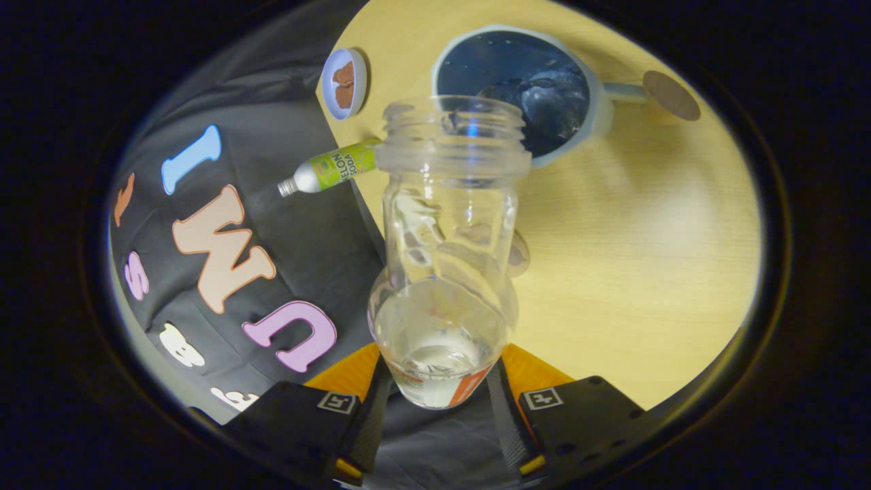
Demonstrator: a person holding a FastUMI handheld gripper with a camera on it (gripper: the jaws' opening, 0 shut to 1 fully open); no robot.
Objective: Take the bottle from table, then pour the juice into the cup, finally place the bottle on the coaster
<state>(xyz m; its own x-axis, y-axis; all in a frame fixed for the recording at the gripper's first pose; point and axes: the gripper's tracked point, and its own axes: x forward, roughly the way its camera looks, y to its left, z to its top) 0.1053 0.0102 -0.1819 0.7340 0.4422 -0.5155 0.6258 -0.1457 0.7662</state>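
Gripping clear bottle [446, 272] (uncapped), gripper [439, 401], cup [524, 88] beyond, can [330, 170] beside

Clear glossy bottle [446, 272], wood-grain table [646, 258]

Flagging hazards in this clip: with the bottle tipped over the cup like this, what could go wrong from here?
1. The clear uncapped plastic bottle, clamped near its base by the gripper, has its mouth at the rim of the blue-grey cup; juice could miss.
2. The small green-labelled bottle lying nearby could get knocked.
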